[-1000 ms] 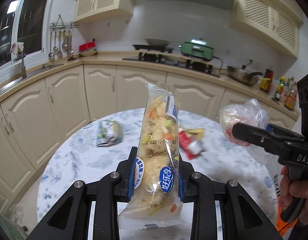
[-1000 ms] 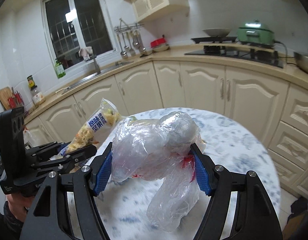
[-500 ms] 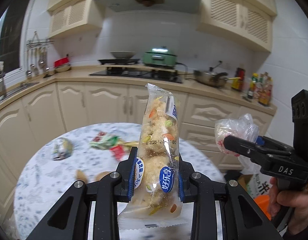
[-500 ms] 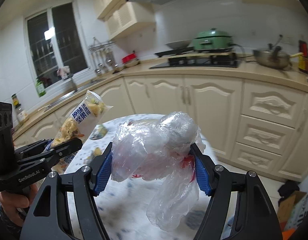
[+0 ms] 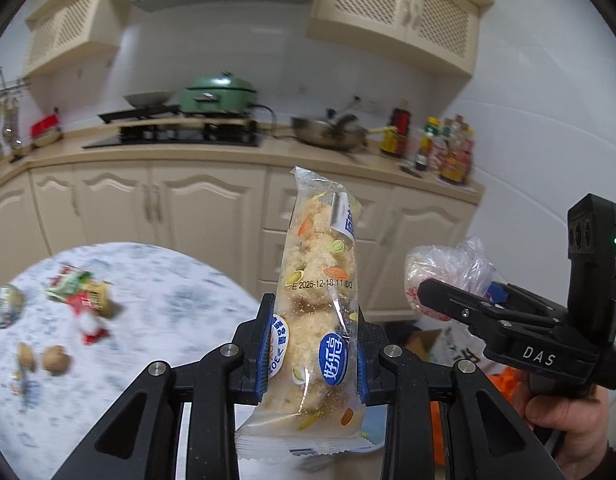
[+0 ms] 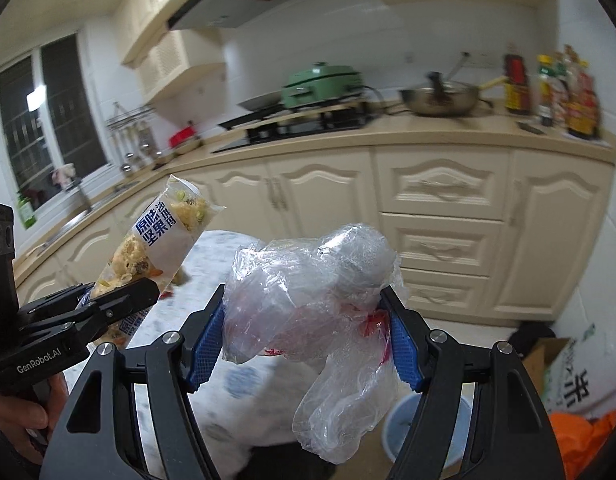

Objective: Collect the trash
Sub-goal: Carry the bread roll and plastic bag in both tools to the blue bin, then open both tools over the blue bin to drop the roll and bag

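My left gripper (image 5: pixel 310 354) is shut on a tall clear snack packet (image 5: pixel 319 300) of crumbly cakes, held upright. In the right wrist view the same snack packet (image 6: pixel 156 240) shows at the left, slanted, in the left gripper (image 6: pixel 120 292). My right gripper (image 6: pixel 304 334) is shut on a crumpled clear plastic bag (image 6: pixel 311 300) with red print, whose tail hangs below the pads. From the left wrist view that plastic bag (image 5: pixel 447 268) and the right gripper (image 5: pixel 439 300) sit at the right, a hand under the grip.
A round marbled table (image 5: pixel 156 320) at the left bears wrappers (image 5: pixel 78 300) and walnuts (image 5: pixel 56 360). Cream cabinets and a counter with a green cooker (image 5: pixel 216 94) and a wok (image 6: pixel 439 98) lie behind. On the floor stand a pale blue bin (image 6: pixel 403 424), a cardboard box (image 6: pixel 555 364) and something orange (image 6: pixel 579 440).
Both grippers have swung to the right with their loads, away from the table. The view now takes in the counter's right end and the floor; the grips have not altered.
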